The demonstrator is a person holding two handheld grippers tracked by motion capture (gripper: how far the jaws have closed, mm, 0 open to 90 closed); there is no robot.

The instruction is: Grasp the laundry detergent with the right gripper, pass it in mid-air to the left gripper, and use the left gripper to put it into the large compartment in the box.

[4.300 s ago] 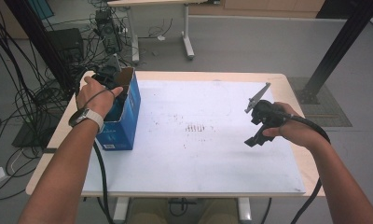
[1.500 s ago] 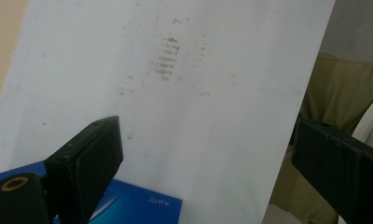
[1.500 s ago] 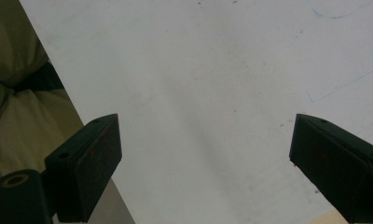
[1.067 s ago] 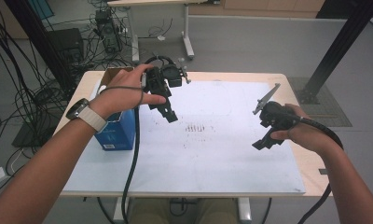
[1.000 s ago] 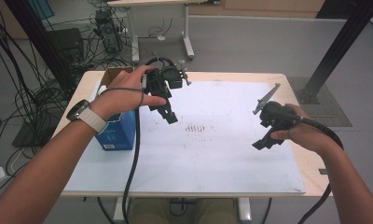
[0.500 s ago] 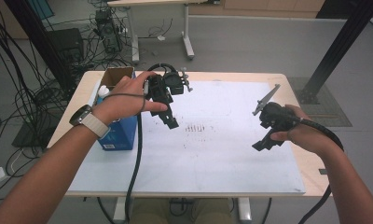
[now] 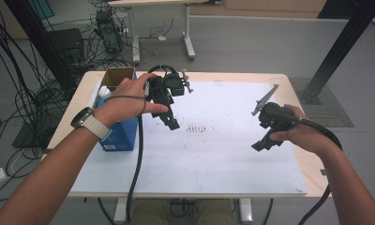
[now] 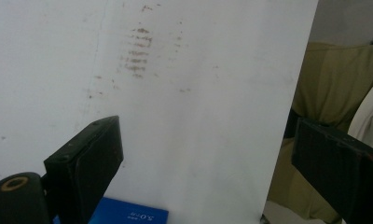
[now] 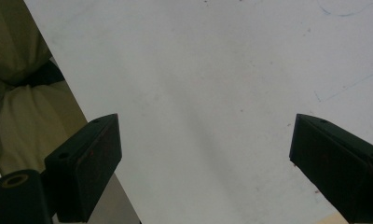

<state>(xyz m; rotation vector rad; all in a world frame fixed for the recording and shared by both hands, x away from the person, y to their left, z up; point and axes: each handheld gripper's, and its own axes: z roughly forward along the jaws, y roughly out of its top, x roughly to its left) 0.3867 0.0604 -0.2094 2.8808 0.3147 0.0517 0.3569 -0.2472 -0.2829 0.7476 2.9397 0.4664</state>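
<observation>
Wooden worktop (image 7: 288, 82) under a large white sheet (image 7: 213, 154), faintly marked with brown smudges (image 7: 199, 128) between the two tools. Left hand-held gripper (image 7: 169, 121) held above the sheet, jaws spread wide, nothing between them; blue box (image 7: 121, 136) just beside and behind it, at the worktop's left edge. Right hand-held gripper (image 7: 265, 140) well apart from the left, jaws likewise wide and empty, near the sheet's right edge. Bare sheet open between and ahead of both. Grey floor, cables (image 7: 17, 93) and another desk (image 7: 157, 18) beyond.
</observation>
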